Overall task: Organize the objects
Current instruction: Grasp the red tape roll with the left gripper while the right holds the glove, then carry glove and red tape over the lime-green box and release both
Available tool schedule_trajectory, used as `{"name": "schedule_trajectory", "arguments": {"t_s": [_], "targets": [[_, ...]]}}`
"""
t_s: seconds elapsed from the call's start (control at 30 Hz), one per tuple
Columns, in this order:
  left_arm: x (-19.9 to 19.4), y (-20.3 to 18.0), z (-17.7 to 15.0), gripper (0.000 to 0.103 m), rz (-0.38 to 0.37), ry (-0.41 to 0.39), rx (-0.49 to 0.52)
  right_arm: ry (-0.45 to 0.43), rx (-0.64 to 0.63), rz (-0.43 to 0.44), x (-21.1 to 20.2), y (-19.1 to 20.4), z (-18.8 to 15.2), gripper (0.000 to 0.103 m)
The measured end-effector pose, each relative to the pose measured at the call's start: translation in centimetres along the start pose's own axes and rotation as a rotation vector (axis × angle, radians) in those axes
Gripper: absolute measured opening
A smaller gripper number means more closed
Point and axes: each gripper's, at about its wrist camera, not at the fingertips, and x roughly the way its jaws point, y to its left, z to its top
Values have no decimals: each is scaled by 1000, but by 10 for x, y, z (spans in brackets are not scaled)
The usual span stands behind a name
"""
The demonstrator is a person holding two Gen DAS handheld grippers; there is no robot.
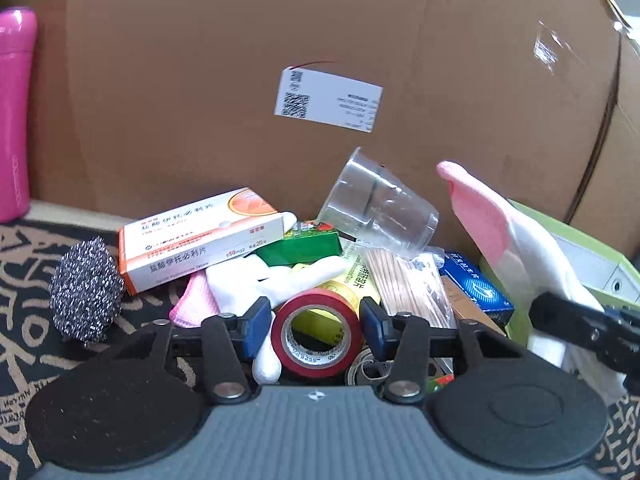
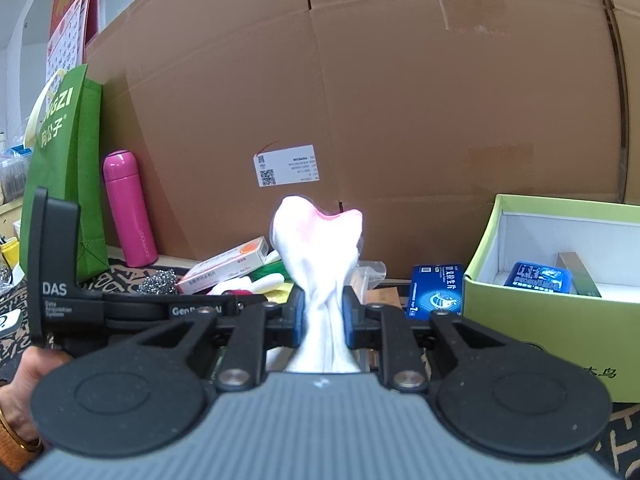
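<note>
The right hand-held gripper (image 2: 323, 316) is clamping a white cloth with a pink edge (image 2: 320, 248), its blue pads pressing the fabric from both sides while the bunched top is standing up above the jaws. From the left wrist view, that same cloth (image 1: 504, 232) is rising at the right of the pile, pinched low by the dark fingers of the other tool. The left hand-held gripper (image 1: 316, 320) is hovering with its jaws spread, a roll of red tape (image 1: 318, 334) sitting between the fingers; whether either pad is touching the roll cannot be told. Behind the tape, a clear plastic cup (image 1: 380, 208) is lying tilted on the clutter, beside an orange-and-white medicine box (image 1: 200, 240) and a steel scouring ball (image 1: 86, 288) resting on the patterned cloth covering the desk (image 1: 24, 280). A blue packet (image 2: 436, 290) is standing just left of an open light-green box (image 2: 552, 320), which is holding another blue item. A pink bottle (image 2: 128, 208) is standing against a large cardboard carton (image 2: 400, 100).
</note>
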Motion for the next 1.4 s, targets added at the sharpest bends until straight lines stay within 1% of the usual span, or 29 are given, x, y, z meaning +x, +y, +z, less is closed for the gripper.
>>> {"name": "schedule_trajectory", "arguments": {"t_s": [0.03, 0.1, 0.23, 0.47, 0.57, 0.63, 0.7, 0.83, 0.93, 1.0, 1.07, 1.13, 1.27, 1.4], "targets": [[2, -1, 0, 54, -5, 8, 5, 1, 0, 0, 0, 0, 0, 18], [4, -1, -1, 51, -16, 18, 10, 5, -2, -2, 1, 1, 0, 18], [-4, 3, 2, 51, -33, -8, -16, -4, -18, -13, 0, 2, 1, 18], [-34, 19, 23, 51, -148, -77, -219, -95, -11, -38, -17, -4, 9, 18], [-39, 10, 28, 50, -195, -81, -262, -146, -2, -71, -28, -11, 16, 18], [-41, -7, 31, 51, -226, -78, -234, -177, -3, -114, -35, -18, 20, 18], [-44, -26, 34, 51, -265, -83, -185, -210, 5, -178, -43, -29, 24, 18], [-46, -63, 41, 51, -323, -96, -116, -246, 87, -270, -56, -60, 29, 18], [-42, -81, 49, 51, -374, -85, -112, -256, 116, -361, -61, -78, 30, 18], [-40, -90, 53, 51, -415, -75, -124, -262, 146, -388, -64, -89, 29, 18], [-39, -103, 60, 51, -449, -70, -121, -261, 182, -396, -67, -99, 28, 18], [-37, -118, 68, 51, -479, -64, -103, -263, 193, -416, -69, -104, 28, 18], [-41, -152, 86, 51, -538, -66, -62, -284, 192, -493, -76, -110, 28, 18], [-41, -186, 105, 51, -589, -78, -51, -317, 254, -533, -88, -126, 27, 18]]}}
